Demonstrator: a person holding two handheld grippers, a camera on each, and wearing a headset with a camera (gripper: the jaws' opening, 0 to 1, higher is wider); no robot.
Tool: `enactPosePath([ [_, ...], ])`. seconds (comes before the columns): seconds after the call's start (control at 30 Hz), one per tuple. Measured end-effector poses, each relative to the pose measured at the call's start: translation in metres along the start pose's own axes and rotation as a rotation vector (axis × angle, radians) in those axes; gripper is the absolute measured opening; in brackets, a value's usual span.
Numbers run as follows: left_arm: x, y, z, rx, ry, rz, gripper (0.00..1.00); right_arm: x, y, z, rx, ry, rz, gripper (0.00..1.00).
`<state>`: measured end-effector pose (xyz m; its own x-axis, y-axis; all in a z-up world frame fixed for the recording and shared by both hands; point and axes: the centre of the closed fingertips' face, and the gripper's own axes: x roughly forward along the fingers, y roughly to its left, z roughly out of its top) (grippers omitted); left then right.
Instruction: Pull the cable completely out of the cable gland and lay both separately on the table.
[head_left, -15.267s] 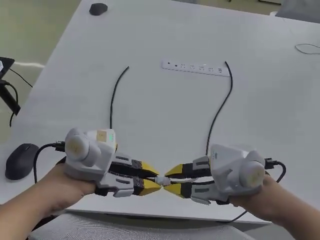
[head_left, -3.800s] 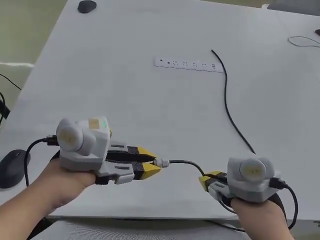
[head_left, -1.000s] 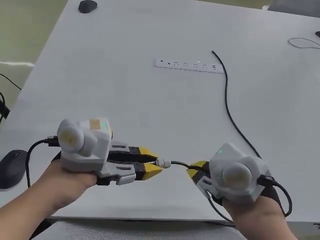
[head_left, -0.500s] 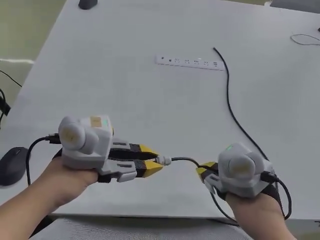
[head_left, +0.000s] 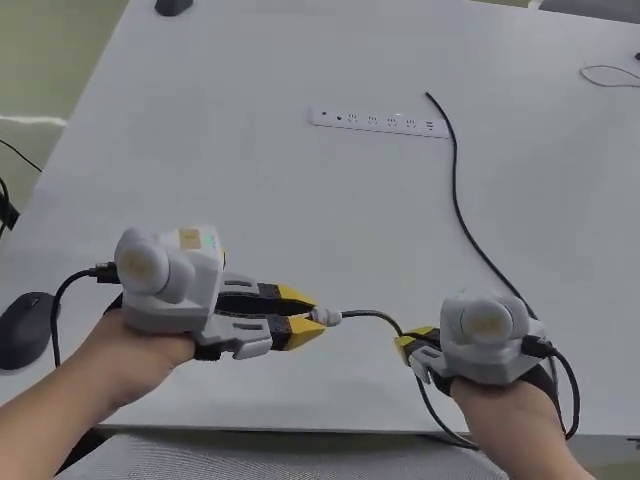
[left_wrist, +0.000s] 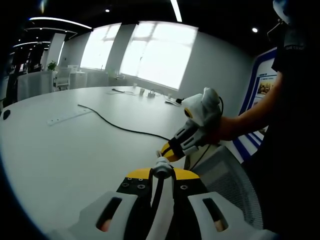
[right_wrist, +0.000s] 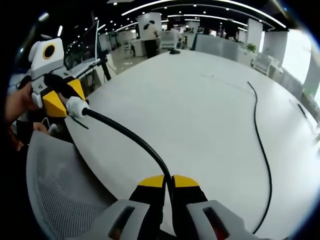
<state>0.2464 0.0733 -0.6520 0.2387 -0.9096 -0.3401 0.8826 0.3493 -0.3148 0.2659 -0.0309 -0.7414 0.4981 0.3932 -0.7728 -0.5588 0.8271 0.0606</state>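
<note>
Left gripper jaws pinching gland, above near edge of bench. Right gripper jaws pressed together on cable nearby. Cable arcs between grippers, end seated in gland.

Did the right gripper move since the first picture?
Yes. The right gripper has slid rightward: it sat below the left end of the power strip, now below its right part, away from the left gripper.
</note>
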Motion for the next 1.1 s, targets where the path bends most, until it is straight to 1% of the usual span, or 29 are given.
enactPosePath([
  [0.17, -0.003, 0.003, 0.0, -0.002, -0.001, 0.011, 0.15, -0.003, 0.003, 0.002, -0.026, -0.016, 0.015, 0.0],
  [0.23, -0.004, 0.004, 0.0, -0.005, -0.002, 0.013, 0.15, -0.005, 0.005, 0.004, -0.055, -0.031, 0.019, 0.0],
  [0.27, -0.004, 0.005, 0.0, -0.007, -0.001, 0.013, 0.15, -0.005, 0.006, 0.003, -0.072, -0.027, 0.023, 0.0],
  [0.33, -0.005, 0.006, 0.0, -0.008, -0.001, 0.014, 0.15, -0.006, 0.008, 0.002, -0.072, -0.017, 0.036, 0.01],
  [0.4, -0.004, 0.006, 0.001, -0.007, -0.002, 0.013, 0.15, -0.008, 0.012, 0.003, -0.097, -0.013, 0.046, 0.01],
  [0.43, -0.004, 0.006, 0.002, -0.007, -0.005, 0.013, 0.15, -0.009, 0.011, 0.004, -0.124, -0.011, 0.038, 0.01],
  [0.5, -0.003, 0.005, 0.004, -0.01, -0.01, 0.012, 0.15, -0.011, 0.012, 0.005, -0.138, -0.009, 0.034, 0.01],
  [0.57, -0.003, 0.004, 0.006, -0.009, -0.012, 0.009, 0.15, -0.015, 0.014, 0.009, -0.147, -0.024, 0.039, 0.03],
  [0.63, -0.002, 0.003, 0.006, -0.007, -0.009, 0.005, 0.15, -0.018, 0.015, 0.014, -0.166, -0.036, 0.035, 0.08],
  [0.7, -0.002, 0.003, 0.005, -0.007, -0.007, 0.004, 0.15, -0.024, 0.022, 0.025, -0.219, -0.066, 0.044, 0.14],
  [0.73, -0.002, 0.002, 0.005, -0.009, -0.007, 0.003, 0.15, -0.027, 0.027, 0.033, -0.261, -0.088, 0.054, 0.17],
  [0.77, -0.002, 0.001, 0.005, -0.009, -0.007, 0.001, 0.15, -0.031, 0.036, 0.042, -0.314, -0.113, 0.07, 0.18],
  [0.8, -0.003, 0.001, 0.005, -0.009, -0.006, 0.001, 0.15, -0.033, 0.042, 0.049, -0.346, -0.129, 0.079, 0.18],
  [0.87, -0.003, 0.001, 0.005, -0.008, -0.003, -0.001, 0.15, -0.036, 0.056, 0.063, -0.389, -0.167, 0.106, 0.17],
  [0.9, -0.003, 0.001, 0.004, -0.009, -0.001, -0.002, 0.15, -0.036, 0.061, 0.067, -0.394, -0.174, 0.118, 0.17],
  [0.97, -0.003, 0.001, 0.004, -0.007, 0.0, -0.002, 0.15, -0.034, 0.07, 0.076, -0.442, -0.191, 0.134, 0.16],
  [1.0, -0.003, 0.001, 0.005, -0.007, -0.002, -0.003, 0.15, -0.034, 0.073, 0.078, -0.462, -0.188, 0.14, 0.16],
  [1.1, -0.003, 0.001, 0.006, -0.007, -0.004, -0.004, 0.15, -0.03, 0.083, 0.082, -0.554, -0.184, 0.153, 0.14],
])
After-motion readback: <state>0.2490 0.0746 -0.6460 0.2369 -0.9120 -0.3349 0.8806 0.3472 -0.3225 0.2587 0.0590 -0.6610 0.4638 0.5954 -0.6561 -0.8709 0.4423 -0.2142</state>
